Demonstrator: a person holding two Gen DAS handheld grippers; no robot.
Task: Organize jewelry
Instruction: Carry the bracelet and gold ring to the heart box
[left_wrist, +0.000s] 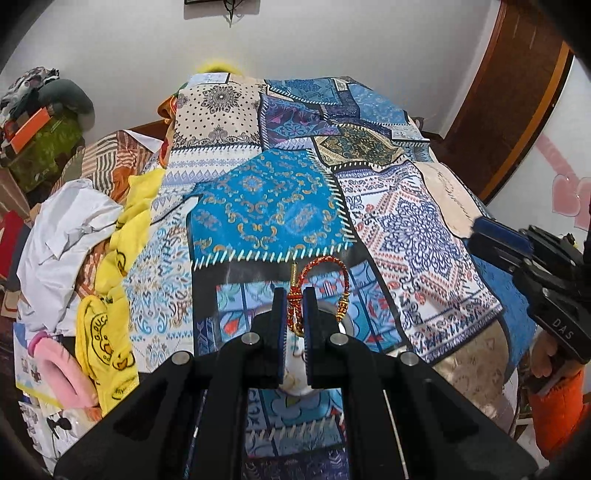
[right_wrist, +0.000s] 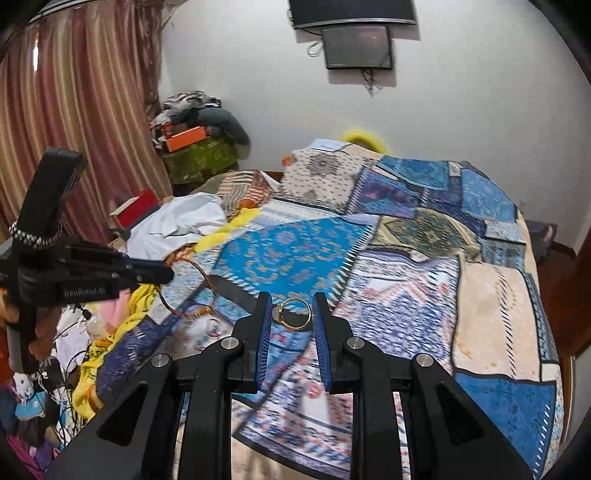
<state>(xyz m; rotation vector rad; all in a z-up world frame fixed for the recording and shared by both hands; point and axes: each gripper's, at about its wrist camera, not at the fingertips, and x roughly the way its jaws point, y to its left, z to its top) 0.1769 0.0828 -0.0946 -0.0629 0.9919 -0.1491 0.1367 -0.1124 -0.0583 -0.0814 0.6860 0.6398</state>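
Left gripper (left_wrist: 295, 295) first: its two fingers (left_wrist: 279, 314) are pinched tight on one red-and-gold beaded bracelet (left_wrist: 325, 275), the loop poking out past the tips and a gold strand hanging beneath, above the patchwork bedspread (left_wrist: 266, 206). Just below the fingers sits one small bowl (left_wrist: 295, 373). Over to the right gripper (right_wrist: 291, 308): one gold ring (right_wrist: 293, 314) is clamped between its two fingertips, stone against the left finger (right_wrist: 264, 317), held over the bed.

Right tongs (right_wrist: 291, 308) clamp a gold ring (right_wrist: 293, 314) — patchwork bedspread (right_wrist: 406, 258) below.
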